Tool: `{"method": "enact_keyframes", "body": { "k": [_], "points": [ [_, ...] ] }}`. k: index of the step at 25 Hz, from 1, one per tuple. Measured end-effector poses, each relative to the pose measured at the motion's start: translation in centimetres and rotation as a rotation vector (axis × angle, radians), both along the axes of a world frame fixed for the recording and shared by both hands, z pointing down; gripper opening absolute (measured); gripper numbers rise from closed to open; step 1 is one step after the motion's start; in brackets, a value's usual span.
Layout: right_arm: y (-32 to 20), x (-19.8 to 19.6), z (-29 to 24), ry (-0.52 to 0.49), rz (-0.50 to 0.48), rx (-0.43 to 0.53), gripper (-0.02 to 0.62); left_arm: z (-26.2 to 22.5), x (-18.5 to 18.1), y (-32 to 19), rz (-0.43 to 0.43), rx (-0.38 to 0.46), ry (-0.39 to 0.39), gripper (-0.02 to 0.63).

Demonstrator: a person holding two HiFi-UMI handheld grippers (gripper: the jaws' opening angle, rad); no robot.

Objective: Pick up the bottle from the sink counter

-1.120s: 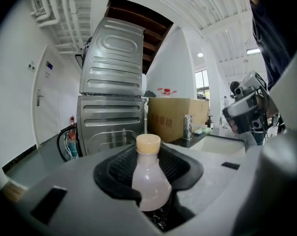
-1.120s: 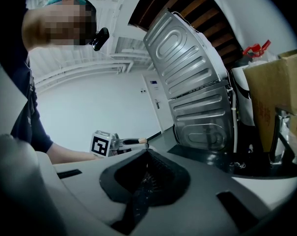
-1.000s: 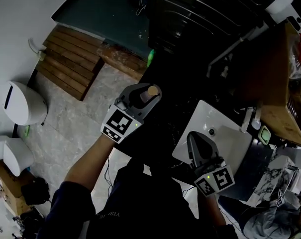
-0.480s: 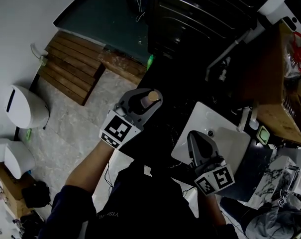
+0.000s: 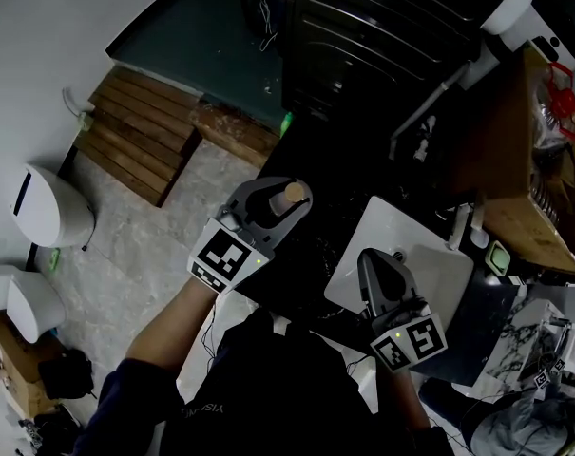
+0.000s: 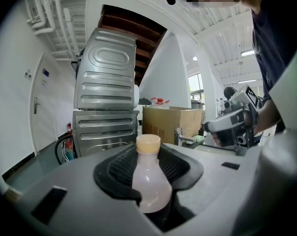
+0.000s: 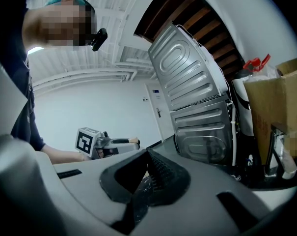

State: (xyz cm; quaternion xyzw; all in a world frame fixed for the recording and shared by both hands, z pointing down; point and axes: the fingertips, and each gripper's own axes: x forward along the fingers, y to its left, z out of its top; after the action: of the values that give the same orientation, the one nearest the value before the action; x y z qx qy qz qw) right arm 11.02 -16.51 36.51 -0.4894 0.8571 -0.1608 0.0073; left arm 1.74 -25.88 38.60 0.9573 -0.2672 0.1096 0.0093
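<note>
Left of the white sink counter (image 5: pixel 387 226), the bottle (image 6: pixel 149 181) is held in the air.
Left gripper (image 5: pixel 271 194) jaws stand partly apart, clamping the pale bottle's body, tan cap upright; right gripper (image 5: pixel 374 266), jaws closed together and empty, hangs over the counter's near edge.

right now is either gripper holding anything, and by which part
The left gripper holds the bottle by its rounded body, with the neck and tan cap clear of the jaws. The right gripper is shut and empty.
</note>
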Motion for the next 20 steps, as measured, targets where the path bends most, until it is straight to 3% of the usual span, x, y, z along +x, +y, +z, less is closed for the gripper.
{"method": "enact_keyframes", "body": {
  "k": [20],
  "points": [
    [2.5,-0.9,-2.0,0.002,-0.007,0.043,0.025,-4.1,-0.5,4.3,0.019,0.038,0.027,0.141]
  ]
}}
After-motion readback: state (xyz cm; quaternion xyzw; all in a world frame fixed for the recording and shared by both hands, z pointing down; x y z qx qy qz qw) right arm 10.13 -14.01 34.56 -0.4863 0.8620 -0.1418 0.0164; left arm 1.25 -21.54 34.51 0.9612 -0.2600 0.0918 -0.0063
